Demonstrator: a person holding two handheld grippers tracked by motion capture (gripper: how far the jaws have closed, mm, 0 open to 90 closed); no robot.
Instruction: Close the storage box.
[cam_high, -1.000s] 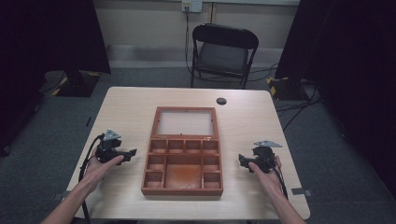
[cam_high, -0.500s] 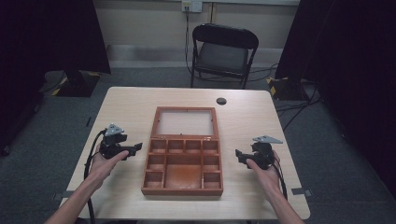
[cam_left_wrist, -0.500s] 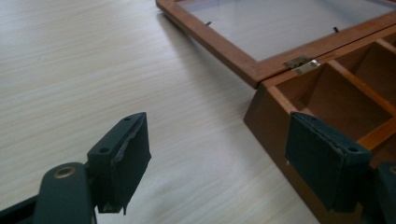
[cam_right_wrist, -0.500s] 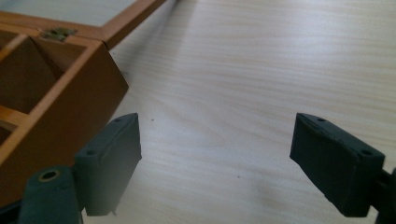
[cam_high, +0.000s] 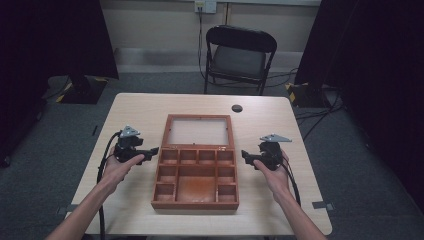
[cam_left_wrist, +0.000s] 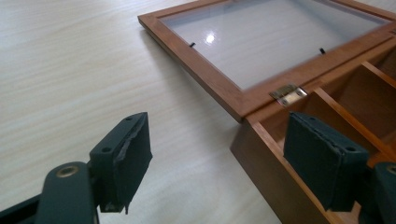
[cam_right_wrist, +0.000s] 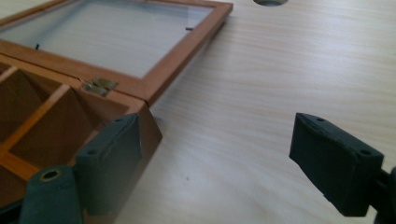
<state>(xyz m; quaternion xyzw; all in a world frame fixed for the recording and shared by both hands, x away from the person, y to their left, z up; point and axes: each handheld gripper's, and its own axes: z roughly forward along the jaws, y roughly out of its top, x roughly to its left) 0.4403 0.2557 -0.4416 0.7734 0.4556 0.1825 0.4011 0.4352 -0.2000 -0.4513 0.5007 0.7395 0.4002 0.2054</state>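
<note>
My left gripper (cam_high: 150, 151) and right gripper (cam_high: 246, 155) flank the open reddish-brown wooden compartment box (cam_high: 195, 176), which sits mid-surface toward the near edge (glass-paned lid (cam_high: 198, 131) lying flat behind it). Fingers on both are spread open with nothing between them, just beside the box's hinge corners.

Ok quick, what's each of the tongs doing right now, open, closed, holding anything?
Left tongs: open, holding nothing, straddling the wooden box's corner.
Right tongs: open, holding nothing, beside the box's other back corner.
</note>
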